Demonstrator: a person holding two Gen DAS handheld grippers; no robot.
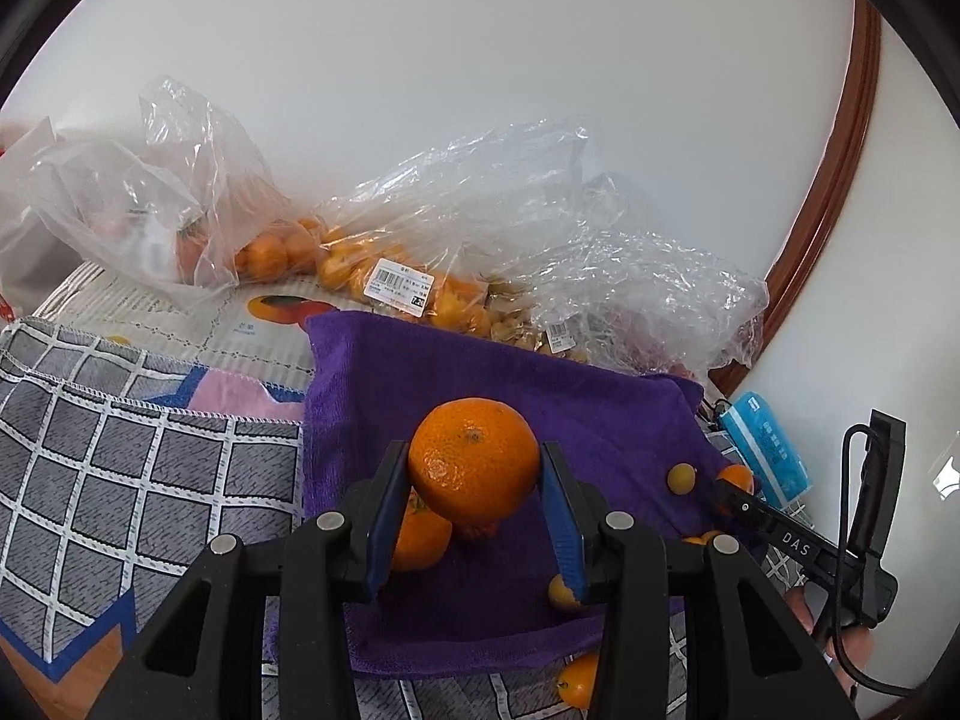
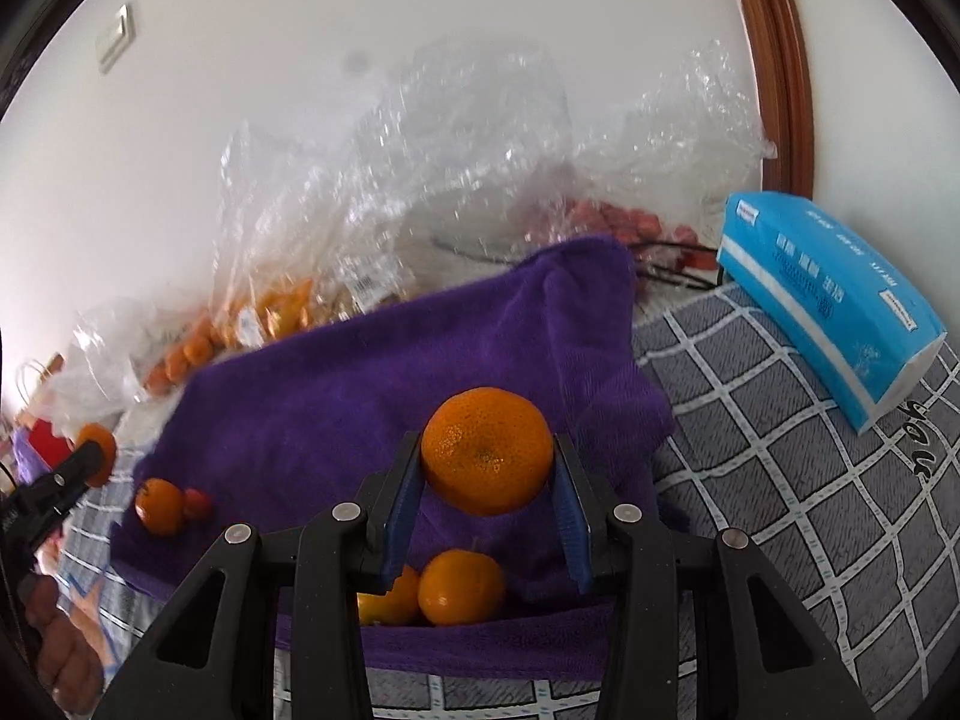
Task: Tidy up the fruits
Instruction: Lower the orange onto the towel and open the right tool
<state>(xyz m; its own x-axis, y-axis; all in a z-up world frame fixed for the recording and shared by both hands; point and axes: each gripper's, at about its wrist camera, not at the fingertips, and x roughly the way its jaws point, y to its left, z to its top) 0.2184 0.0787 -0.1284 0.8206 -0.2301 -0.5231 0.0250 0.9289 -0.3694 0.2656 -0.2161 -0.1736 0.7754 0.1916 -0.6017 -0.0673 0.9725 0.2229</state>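
My left gripper (image 1: 474,462) is shut on an orange mandarin (image 1: 474,459) and holds it above the purple towel (image 1: 480,372). My right gripper (image 2: 487,462) is shut on another mandarin (image 2: 487,459) above the same towel (image 2: 360,378). In the left wrist view a mandarin (image 1: 420,534) lies under the held one, with small fruits (image 1: 682,478) on the towel's right part. In the right wrist view two mandarins (image 2: 461,587) lie below the fingers and another (image 2: 159,505) sits at the towel's left. The left gripper (image 2: 90,462) shows at the left edge there.
Clear plastic bags of oranges (image 1: 336,258) and other fruit (image 1: 630,300) lie behind the towel by the white wall. A blue tissue pack (image 2: 828,300) lies on the grey checked cloth (image 2: 780,480) to the right. A wooden frame (image 1: 840,180) runs up the wall.
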